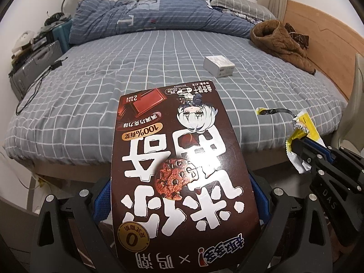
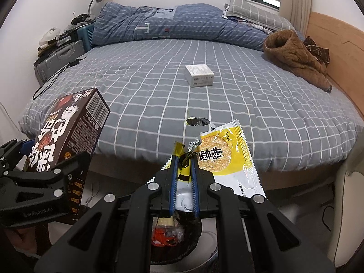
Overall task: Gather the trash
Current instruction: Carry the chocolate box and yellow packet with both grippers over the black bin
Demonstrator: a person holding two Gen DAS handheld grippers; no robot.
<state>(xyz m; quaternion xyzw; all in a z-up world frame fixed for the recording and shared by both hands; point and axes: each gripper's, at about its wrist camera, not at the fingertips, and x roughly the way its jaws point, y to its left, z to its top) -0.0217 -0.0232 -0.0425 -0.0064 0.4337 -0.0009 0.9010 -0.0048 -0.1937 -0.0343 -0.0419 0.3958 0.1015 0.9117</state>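
The cookie box (image 1: 179,170) sits clamped between the jaws of the left gripper (image 1: 182,195), held in the air at the near edge of the bed (image 1: 136,68). To its right the right gripper (image 2: 184,159) is closed tight on a yellow wrapper (image 2: 225,157), also held off the bed. A bin (image 2: 175,236) with trash in it shows below the right gripper. A small white box (image 1: 218,65) lies on the checked sheet farther off, well apart from both. A brown garment (image 1: 279,43) lies far right by the wooden headboard (image 1: 318,29); a blue quilt (image 1: 147,16) is bunched along the far side.
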